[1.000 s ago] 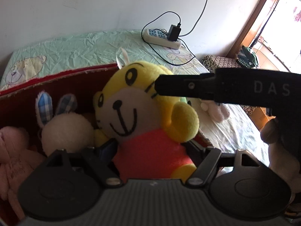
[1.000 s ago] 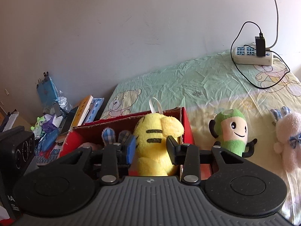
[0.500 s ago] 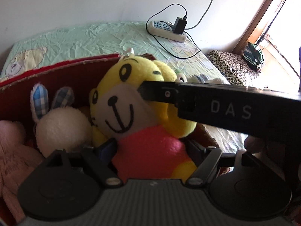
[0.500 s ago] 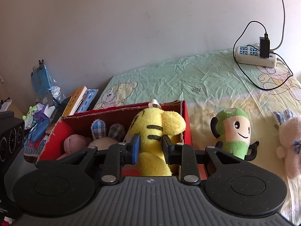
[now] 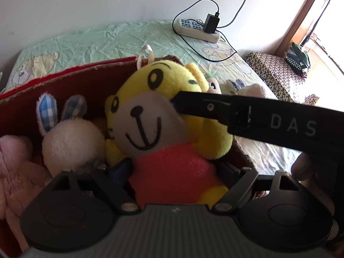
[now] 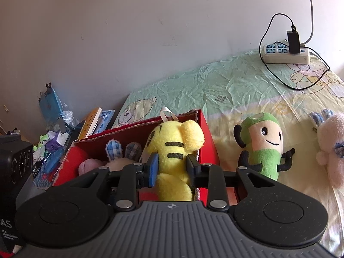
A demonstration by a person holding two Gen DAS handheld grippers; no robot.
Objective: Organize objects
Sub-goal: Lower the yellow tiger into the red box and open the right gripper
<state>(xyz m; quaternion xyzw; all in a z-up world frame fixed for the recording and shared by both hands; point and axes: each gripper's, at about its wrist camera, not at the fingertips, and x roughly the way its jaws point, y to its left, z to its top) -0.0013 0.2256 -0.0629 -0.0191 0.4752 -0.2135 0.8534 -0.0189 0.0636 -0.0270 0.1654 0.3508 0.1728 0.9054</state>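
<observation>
Seating: yellow tiger plush [image 5: 163, 133] in red box [image 6: 206, 133], at its right end.
Right tool [image 6: 172, 168]: pinching tiger's neck; jaws just eased wider.
Left tool [image 5: 174, 172]: jaws just opening, straddling its red belly, grip unclear.
Risk: top-heavy tiger could tip over the box wall onto bed [image 6: 215, 81] if both let go.

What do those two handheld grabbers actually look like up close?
Both are matte black plastic. Each has a ribbed grey body flanked by two round black discs with silver screws. The right gripper has one blue finger pad; its side carries white letters "DAS". No cables or sleeves show.
</observation>
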